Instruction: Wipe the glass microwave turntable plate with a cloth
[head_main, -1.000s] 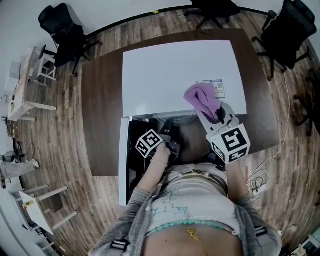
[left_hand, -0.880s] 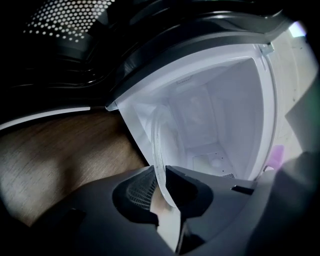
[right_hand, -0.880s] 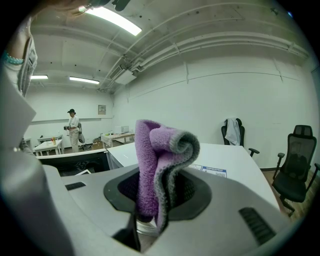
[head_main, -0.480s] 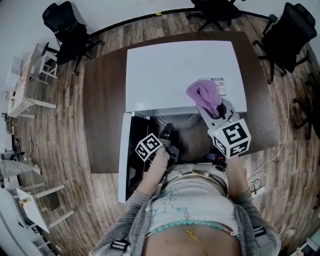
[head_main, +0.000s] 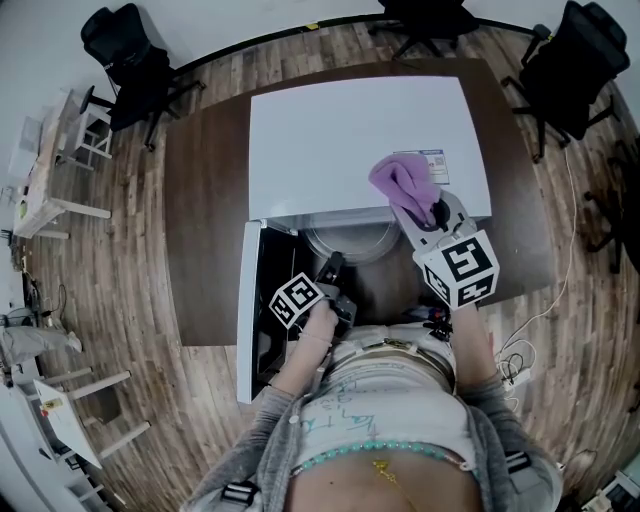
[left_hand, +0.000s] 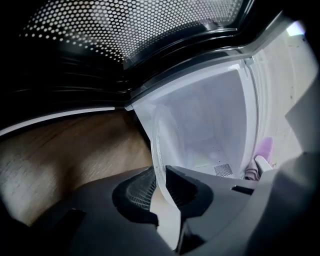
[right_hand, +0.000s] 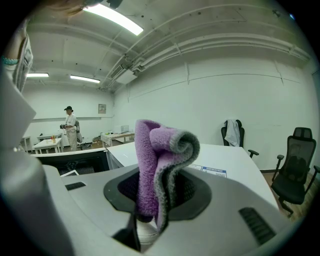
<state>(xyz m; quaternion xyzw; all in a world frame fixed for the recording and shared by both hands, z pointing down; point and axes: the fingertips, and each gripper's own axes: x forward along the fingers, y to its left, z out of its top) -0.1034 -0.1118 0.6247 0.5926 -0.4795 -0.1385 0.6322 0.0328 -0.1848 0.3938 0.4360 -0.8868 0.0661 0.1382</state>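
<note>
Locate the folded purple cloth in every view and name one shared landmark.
Head view: folded purple cloth right of centre, over the white microwave's front right corner.
Left gripper view: small lilac patch at the right edge.
Right gripper view: dead centre, clamped between the jaws.
Shared landmark: the white microwave.

A white microwave sits on a dark brown worktop, its door swung open on the left. At the mouth of the cavity the glass plate shows as a pale round rim. The left gripper, its marker cube toward the person, points up the picture, and its fingers reach the plate's near edge. The right gripper hangs over the microwave's front right corner, a purple cloth bunched in its fingers just beside a printed label. Black office chairs stand round the worktop on a wood floor.
</note>
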